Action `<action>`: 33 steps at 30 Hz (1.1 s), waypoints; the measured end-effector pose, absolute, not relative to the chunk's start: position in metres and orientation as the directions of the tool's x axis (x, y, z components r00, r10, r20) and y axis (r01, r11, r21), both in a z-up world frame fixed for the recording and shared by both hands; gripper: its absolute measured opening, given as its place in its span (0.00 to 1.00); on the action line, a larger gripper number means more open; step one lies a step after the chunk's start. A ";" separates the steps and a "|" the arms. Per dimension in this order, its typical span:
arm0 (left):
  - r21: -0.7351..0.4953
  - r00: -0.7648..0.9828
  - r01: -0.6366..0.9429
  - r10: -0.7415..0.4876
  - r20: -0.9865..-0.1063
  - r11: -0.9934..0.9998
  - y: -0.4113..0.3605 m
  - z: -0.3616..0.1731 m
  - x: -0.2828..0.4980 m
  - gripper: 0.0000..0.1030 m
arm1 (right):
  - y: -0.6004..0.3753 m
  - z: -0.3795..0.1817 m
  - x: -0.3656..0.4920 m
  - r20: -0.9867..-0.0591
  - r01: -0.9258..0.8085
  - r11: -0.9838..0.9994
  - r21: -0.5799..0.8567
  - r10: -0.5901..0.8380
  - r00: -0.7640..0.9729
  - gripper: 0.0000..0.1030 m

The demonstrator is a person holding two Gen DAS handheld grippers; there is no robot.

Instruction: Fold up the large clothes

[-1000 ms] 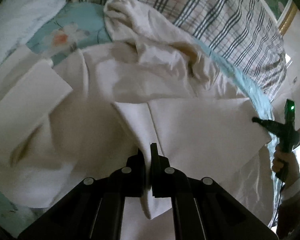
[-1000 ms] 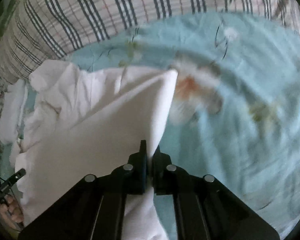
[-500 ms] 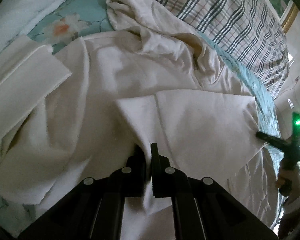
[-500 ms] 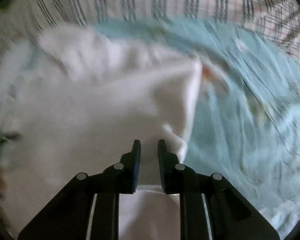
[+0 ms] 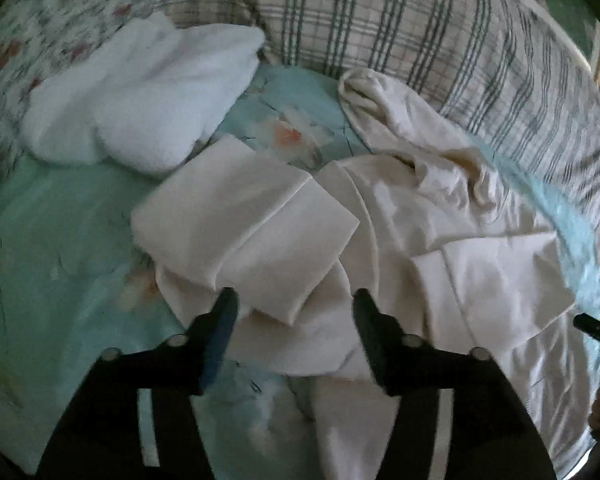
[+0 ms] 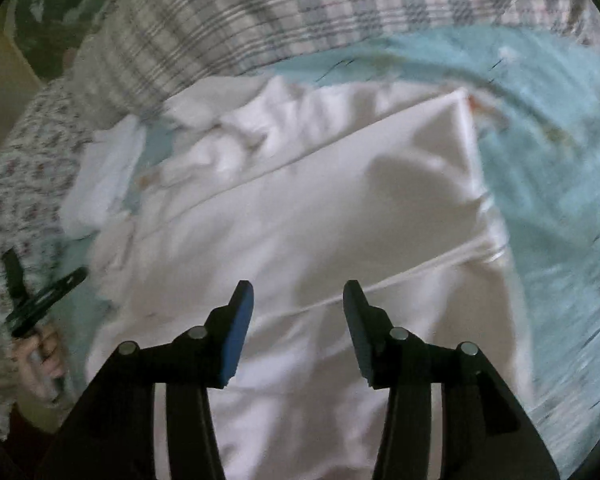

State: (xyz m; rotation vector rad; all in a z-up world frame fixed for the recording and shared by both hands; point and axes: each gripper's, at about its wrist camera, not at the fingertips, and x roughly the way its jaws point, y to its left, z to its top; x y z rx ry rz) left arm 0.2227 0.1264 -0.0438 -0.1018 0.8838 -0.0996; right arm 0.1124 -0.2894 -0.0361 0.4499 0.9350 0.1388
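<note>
The fold is just laid: left tongs (image 5: 294, 304) and right tongs (image 6: 298, 296) have just been opening and now stand wide, with nothing between them. The large cream cotton garment (image 5: 440, 240) lies on the turquoise flowered bedsheet (image 5: 60, 240), below the checked pillow (image 5: 420, 32). Next I expect a new grasp on the folded hem edge (image 6: 470, 140); the sheet beside that edge is free.

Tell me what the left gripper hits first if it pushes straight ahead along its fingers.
Most likely the folded cream sleeve lying just beyond the open left gripper, though depth is hard to judge.
</note>
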 end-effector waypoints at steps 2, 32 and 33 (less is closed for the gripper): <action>-0.061 0.612 0.079 -0.097 -0.785 0.995 0.117 -0.049 0.235 0.73 | -0.276 -0.038 0.112 -0.744 0.052 0.898 0.437 0.328 0.581 0.46; -0.478 0.456 0.440 -0.648 -0.610 0.760 -0.090 -0.024 0.232 0.03 | -0.321 -0.025 0.094 -0.643 0.134 0.819 0.558 0.325 0.694 0.46; -0.473 0.442 0.449 -0.648 -0.620 0.758 -0.107 -0.031 0.235 0.03 | -0.327 -0.025 0.092 -0.642 0.146 0.815 0.561 0.317 0.698 0.46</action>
